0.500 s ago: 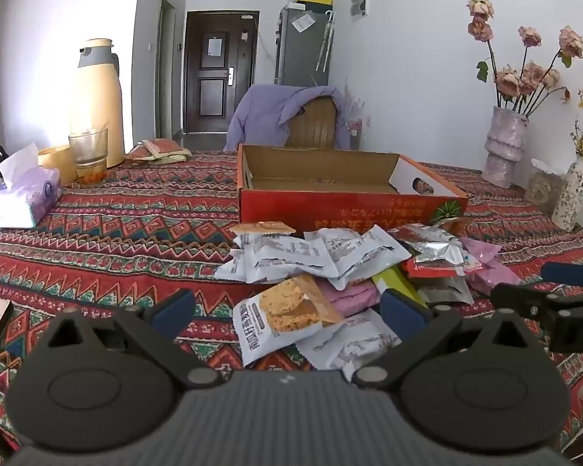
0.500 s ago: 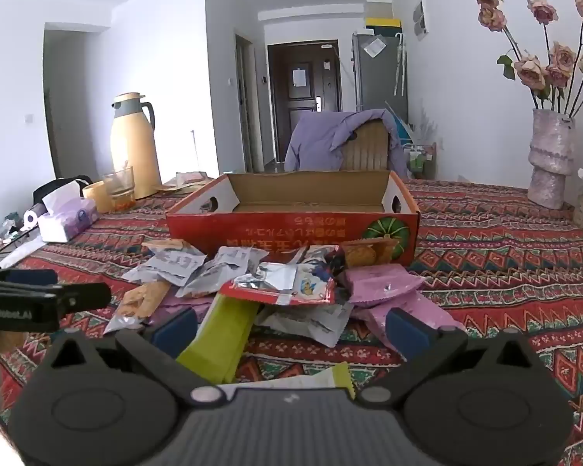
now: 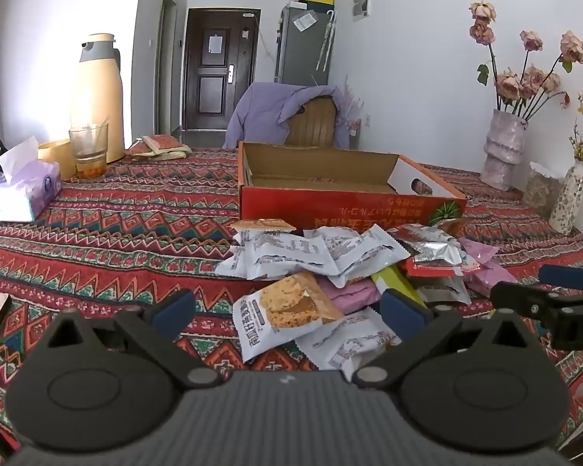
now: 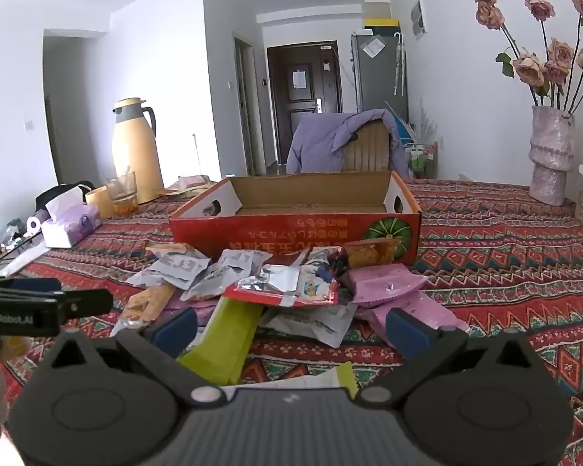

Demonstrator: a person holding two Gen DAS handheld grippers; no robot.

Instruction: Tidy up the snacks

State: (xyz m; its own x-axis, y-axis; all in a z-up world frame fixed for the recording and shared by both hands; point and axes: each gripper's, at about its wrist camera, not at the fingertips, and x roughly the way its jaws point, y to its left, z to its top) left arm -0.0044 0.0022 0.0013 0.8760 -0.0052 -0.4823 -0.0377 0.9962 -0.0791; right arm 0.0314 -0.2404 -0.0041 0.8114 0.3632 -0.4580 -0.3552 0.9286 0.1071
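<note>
A heap of snack packets (image 3: pixel 330 256) lies on the patterned tablecloth in front of a shallow red cardboard box (image 3: pixel 349 202), which holds nothing I can see. My left gripper (image 3: pixel 287 310) hovers open over the near side of the heap, above a white packet picturing a brown biscuit (image 3: pixel 283 314). In the right wrist view my right gripper (image 4: pixel 291 328) is open too, over a yellow-green packet (image 4: pixel 229 338), with pink packets (image 4: pixel 384 283) and a red foil packet (image 4: pixel 291 287) just beyond. The box (image 4: pixel 291 229) stands behind them. Each gripper shows at the edge of the other's view.
A yellow thermos (image 3: pixel 97 93), a glass (image 3: pixel 89 147) and a tissue pack (image 3: pixel 19 190) stand at the left of the table. Vases with dried flowers (image 3: pixel 505 147) stand at the right. A chair draped with a purple jacket (image 3: pixel 287 112) is behind the box.
</note>
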